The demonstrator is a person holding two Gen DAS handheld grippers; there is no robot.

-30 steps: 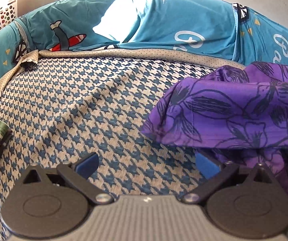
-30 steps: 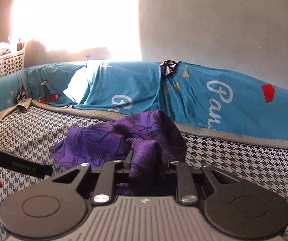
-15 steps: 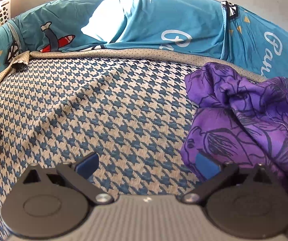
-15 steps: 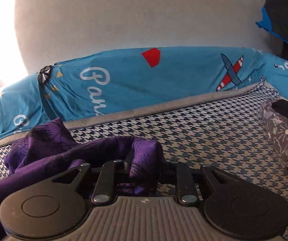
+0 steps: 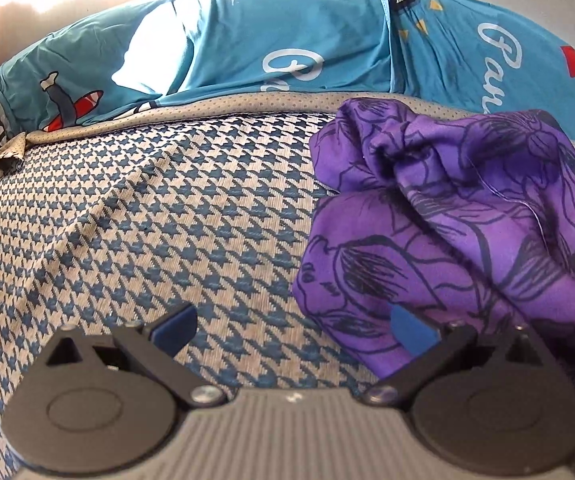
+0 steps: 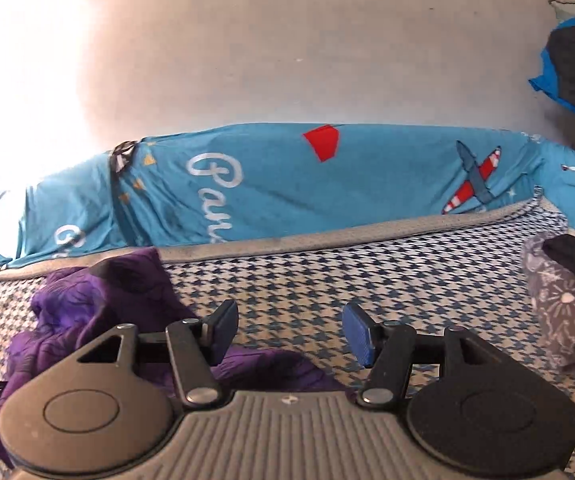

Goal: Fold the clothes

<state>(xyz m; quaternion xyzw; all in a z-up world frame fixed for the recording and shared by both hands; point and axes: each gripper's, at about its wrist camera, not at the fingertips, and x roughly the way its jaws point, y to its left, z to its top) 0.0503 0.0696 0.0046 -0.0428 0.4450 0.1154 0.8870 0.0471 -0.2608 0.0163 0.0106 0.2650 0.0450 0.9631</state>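
Left wrist view: the purple floral garment (image 5: 447, 236) lies crumpled in a heap on the blue-and-white houndstooth mattress (image 5: 167, 220), to the right of your left gripper (image 5: 293, 326). That gripper's jaws are spread wide with nothing between them; the right blue pad (image 5: 411, 326) sits against the cloth's near edge, the left pad over bare mattress. From the right wrist view, your right gripper (image 6: 291, 330) is released too, jaws apart and empty, with the purple garment (image 6: 99, 300) bunched to its left and partly under the left finger. A teal sheet with airplane print (image 6: 287, 184) runs along the mattress's far edge, against the wall. A grey patterned folded item (image 6: 563, 316) rests at the far right, well apart.
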